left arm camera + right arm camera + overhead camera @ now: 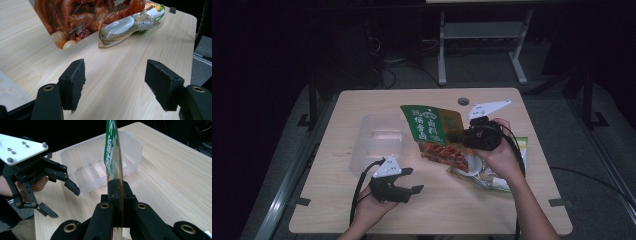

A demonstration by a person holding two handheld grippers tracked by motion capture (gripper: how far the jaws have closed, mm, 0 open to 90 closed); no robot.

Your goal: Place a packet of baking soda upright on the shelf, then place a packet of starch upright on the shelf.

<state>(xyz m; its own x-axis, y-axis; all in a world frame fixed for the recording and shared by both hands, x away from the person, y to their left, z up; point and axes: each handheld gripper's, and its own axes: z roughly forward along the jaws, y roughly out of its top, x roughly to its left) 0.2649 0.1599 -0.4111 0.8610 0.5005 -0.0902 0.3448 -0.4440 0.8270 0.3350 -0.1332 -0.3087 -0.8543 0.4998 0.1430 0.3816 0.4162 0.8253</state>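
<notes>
The green-and-red snack pouch is being held clear of the table by the right gripper, whose jaws are clamped flat on the pouch's edge. The pouch is hanging toward the right half of the table, its long axis running from far edge to near edge, above a second packet lying by the right edge. The clear plastic container is sitting left of the pouch, just beside it. The left gripper, near the front edge, is being held wide open and empty, its jaws aimed right at the pouch's lower end.
</notes>
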